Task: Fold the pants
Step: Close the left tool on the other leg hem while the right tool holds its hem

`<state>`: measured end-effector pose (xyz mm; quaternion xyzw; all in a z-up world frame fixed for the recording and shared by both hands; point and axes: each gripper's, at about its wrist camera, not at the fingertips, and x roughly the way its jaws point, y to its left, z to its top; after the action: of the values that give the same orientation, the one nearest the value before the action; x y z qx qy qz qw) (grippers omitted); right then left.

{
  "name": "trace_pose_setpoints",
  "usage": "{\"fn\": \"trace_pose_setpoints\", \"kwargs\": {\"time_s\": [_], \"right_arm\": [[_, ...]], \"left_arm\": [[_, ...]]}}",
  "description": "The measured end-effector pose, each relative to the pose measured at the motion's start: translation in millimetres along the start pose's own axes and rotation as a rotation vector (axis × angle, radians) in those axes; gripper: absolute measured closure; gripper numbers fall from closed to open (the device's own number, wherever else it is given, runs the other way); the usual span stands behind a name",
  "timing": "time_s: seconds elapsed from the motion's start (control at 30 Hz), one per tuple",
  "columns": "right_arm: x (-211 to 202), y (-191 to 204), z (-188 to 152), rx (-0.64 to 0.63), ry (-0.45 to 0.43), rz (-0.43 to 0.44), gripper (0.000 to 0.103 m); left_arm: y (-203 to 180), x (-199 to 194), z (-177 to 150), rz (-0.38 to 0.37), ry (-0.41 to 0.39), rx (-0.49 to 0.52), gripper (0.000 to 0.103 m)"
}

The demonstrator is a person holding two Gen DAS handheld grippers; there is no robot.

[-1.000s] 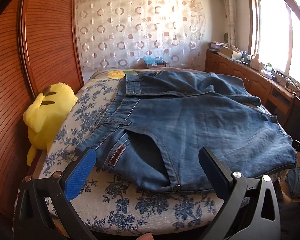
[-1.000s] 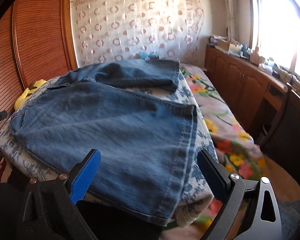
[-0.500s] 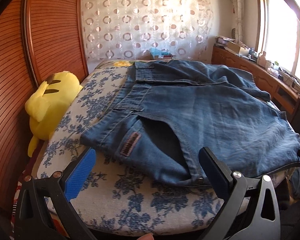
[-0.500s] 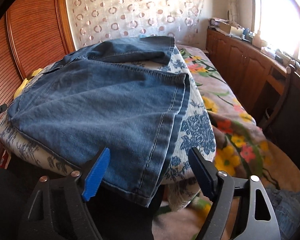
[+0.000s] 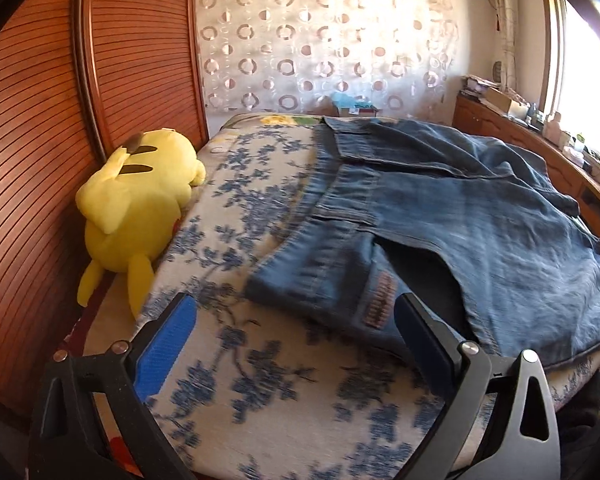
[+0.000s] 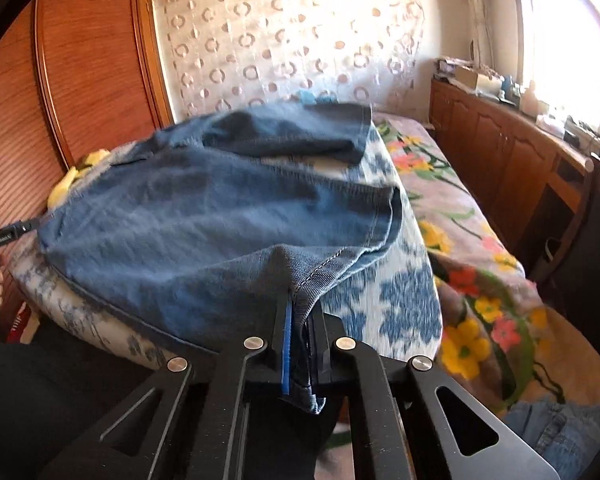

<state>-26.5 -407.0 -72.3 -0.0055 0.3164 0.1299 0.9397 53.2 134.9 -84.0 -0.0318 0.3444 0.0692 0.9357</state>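
The right gripper has just closed, pinching the pants hem between its pads. The left gripper gapes wide, the waistband just ahead of its right finger.

A yellow plush toy lies at left against the slatted wooden wardrobe. A circle-patterned curtain hangs behind; wooden cabinets line the right.

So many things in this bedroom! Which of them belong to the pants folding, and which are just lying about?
Part of the job:
- jeans, spread on the blue-flowered cushion
- right gripper, just closed on the jeans' hem
- left gripper, open at the waistband end

Just lying about:
- yellow plush toy
- flowered bedspread
- clutter on the wooden cabinet
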Motion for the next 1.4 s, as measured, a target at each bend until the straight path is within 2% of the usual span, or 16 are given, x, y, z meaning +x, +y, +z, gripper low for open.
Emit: {"fn": "trace_pose_setpoints", "kwargs": {"time_s": [0.23, 0.3, 0.4, 0.63, 0.7, 0.77, 0.8, 0.83, 0.93, 1.4], "right_arm": [[-5.4, -0.4, 5.4, 0.019, -0.072, 0.008, 0.098], [14.7, -2.1, 11.2, 0.011, -0.082, 0.007, 0.098], [19.3, -1.6, 9.7, 0.002, -0.087, 0.008, 0.098], [28.1, -9.3, 5.2, 0.003, -0.068, 0.002, 0.097], [29.0, -9.1, 6.6, 0.005, -0.062, 0.001, 0.098], [30.8, -8.8, 7.4, 0.005, -0.056, 0.004, 0.098], [30.7, -7.8, 9.0, 0.002, -0.055, 0.012, 0.098], [30.0, -6.9, 11.3, -0.002, -0.056, 0.016, 0.098], [25.7, -6.9, 19.3, -0.002, -0.066, 0.013, 0.098], [3.1, -5.6, 43.2, -0.031, -0.159, 0.018, 0.098]], "left_arm": [[12.4, 16.7, 7.6, -0.075, 0.019, -0.044, 0.022], [13.7, 23.9, 8.7, -0.078, 0.039, -0.052, 0.029], [15.0, 29.9, 9.0, -0.085, 0.058, -0.064, 0.038], [20.4, 41.3, 7.1, -0.099, 0.084, -0.104, 0.045], [17.2, 41.2, 6.1, -0.082, 0.078, -0.092, 0.045], [14.2, 40.9, 5.3, -0.078, 0.072, -0.073, 0.053], [13.5, 40.1, 4.7, -0.075, 0.069, -0.069, 0.061], [13.7, 39.4, 4.3, -0.088, 0.068, -0.069, 0.071], [11.0, 34.0, 3.0, -0.133, 0.069, -0.065, 0.084], [13.7, -46.6, 25.9, -0.179, -0.092, -0.067, 0.091]]}}
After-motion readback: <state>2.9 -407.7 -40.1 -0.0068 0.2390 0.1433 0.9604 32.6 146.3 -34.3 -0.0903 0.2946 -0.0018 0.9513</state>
